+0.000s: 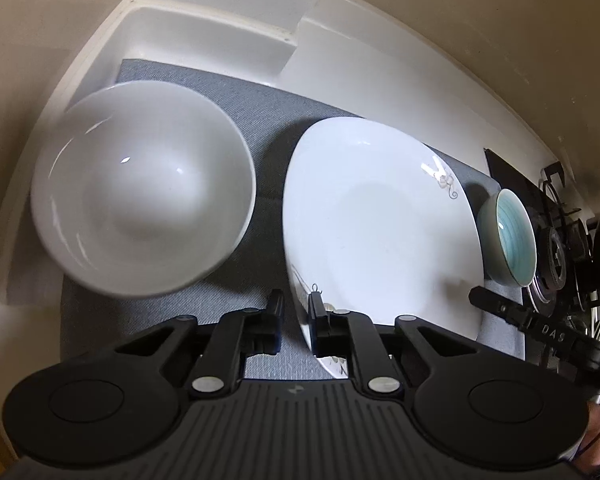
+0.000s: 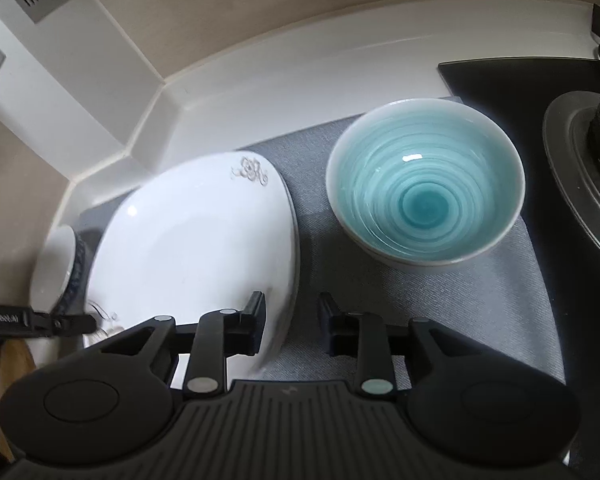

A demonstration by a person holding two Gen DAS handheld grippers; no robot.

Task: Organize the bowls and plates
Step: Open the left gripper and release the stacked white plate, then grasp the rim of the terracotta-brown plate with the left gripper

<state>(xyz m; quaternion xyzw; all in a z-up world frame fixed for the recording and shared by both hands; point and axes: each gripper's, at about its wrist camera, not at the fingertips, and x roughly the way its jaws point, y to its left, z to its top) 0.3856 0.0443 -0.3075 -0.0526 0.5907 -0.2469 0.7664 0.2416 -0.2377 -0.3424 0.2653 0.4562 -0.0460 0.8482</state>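
Observation:
A white plate (image 1: 380, 232) with a small floral print lies on a grey mat (image 1: 260, 120). My left gripper (image 1: 296, 312) straddles the plate's near left rim with its jaws apart. A large white bowl (image 1: 144, 188) stands left of the plate. A teal-glazed bowl (image 1: 514, 236) stands at the plate's right. In the right wrist view my right gripper (image 2: 290, 316) straddles the plate's (image 2: 196, 240) right rim, jaws apart, with the teal bowl (image 2: 424, 188) ahead on the right. The white bowl (image 2: 54, 268) shows at far left. The plate looks slightly tilted.
The mat lies on a white counter (image 2: 260, 80) with a raised back edge and a corner post. A black gas stove (image 2: 540, 92) with a burner (image 2: 592, 152) borders the mat on the right. Cream walls enclose the back and left.

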